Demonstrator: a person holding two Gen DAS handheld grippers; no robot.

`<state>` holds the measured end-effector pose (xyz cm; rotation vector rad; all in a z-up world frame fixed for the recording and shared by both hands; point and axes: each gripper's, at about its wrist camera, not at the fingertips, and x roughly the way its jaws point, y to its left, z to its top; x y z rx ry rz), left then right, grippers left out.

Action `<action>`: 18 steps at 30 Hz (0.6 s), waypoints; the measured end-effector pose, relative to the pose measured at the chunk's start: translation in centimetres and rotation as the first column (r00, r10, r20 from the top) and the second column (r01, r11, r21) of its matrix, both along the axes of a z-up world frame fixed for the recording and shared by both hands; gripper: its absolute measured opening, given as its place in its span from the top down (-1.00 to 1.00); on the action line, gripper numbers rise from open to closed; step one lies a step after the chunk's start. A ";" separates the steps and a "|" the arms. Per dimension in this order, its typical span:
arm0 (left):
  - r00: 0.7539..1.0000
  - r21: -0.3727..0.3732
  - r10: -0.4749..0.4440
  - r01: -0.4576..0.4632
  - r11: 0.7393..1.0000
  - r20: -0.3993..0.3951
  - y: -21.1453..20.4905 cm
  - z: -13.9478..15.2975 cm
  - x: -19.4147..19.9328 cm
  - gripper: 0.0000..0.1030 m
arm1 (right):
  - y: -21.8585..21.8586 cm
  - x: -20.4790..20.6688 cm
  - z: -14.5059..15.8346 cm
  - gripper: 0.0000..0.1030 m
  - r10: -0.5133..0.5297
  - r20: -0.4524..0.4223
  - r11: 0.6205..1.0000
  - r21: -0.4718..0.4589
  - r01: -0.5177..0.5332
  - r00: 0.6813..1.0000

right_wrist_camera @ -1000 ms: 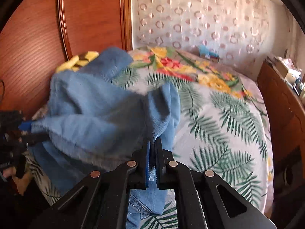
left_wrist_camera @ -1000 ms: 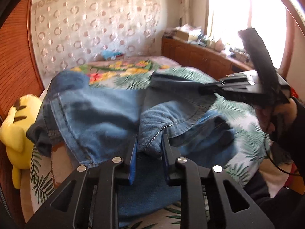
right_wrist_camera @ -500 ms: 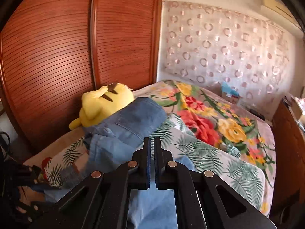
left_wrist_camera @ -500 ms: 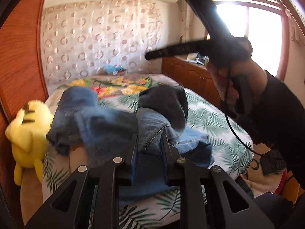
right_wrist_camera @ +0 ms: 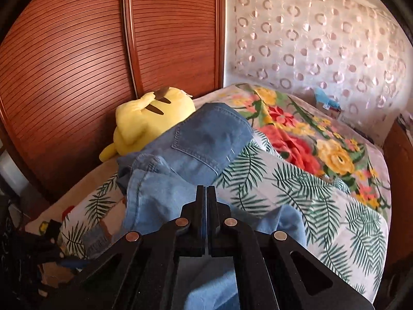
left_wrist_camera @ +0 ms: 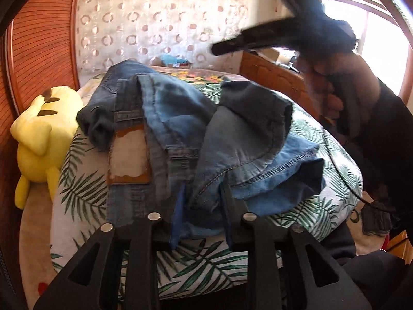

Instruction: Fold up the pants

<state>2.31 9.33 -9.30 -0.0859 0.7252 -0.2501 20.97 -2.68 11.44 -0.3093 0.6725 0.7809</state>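
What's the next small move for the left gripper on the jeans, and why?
Probably finish opening the left gripper and back off: its jaws are opening with a fold of the crumpled blue denim jeans between them, the heap lies on the leaf-print bedspread, and the right gripper is shut, empty.

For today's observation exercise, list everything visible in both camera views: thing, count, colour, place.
jeans: one, blue, crumpled on bed
plush: one, yellow, beside wardrobe
bed: one, leaf and flower covers
wardrobe: one, reddish wood, left
curtain: one, pale, ringed, behind bed
cabinet: one, wooden, under window
window: one, bright, right
left gripper: black, opening, denim between jaws
right gripper: black, shut, empty
hand: one, holding right gripper
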 end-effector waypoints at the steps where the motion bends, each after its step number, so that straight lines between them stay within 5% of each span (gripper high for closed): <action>1: 1.000 -0.002 0.003 -0.003 1.000 0.003 0.0 0.1 -0.1 0.26 | -0.5 -0.3 0.0 1.00 -0.008 0.004 1.000 0.006 0.008 1.000; 4: 1.000 0.012 0.011 -0.011 1.000 0.013 0.3 0.4 -0.1 0.01 | -1.8 -1.0 -0.2 1.00 -0.019 0.000 0.999 0.032 0.019 1.000; 12: 0.999 0.072 0.010 -0.014 0.997 0.051 0.0 1.8 -0.3 -0.01 | -4.6 -3.6 -1.1 0.99 -0.028 0.011 0.998 0.056 0.028 1.000; 14: 0.998 0.080 0.014 -0.018 0.997 0.054 0.0 1.9 -0.3 -0.01 | -5.1 -4.3 -1.5 0.85 -0.044 0.008 0.998 0.050 0.043 0.999; 18: 0.999 0.085 0.022 -0.026 0.996 0.046 0.1 1.7 0.0 -0.01 | -6.5 -5.9 -1.7 0.20 -0.074 -0.007 0.995 0.062 0.075 0.997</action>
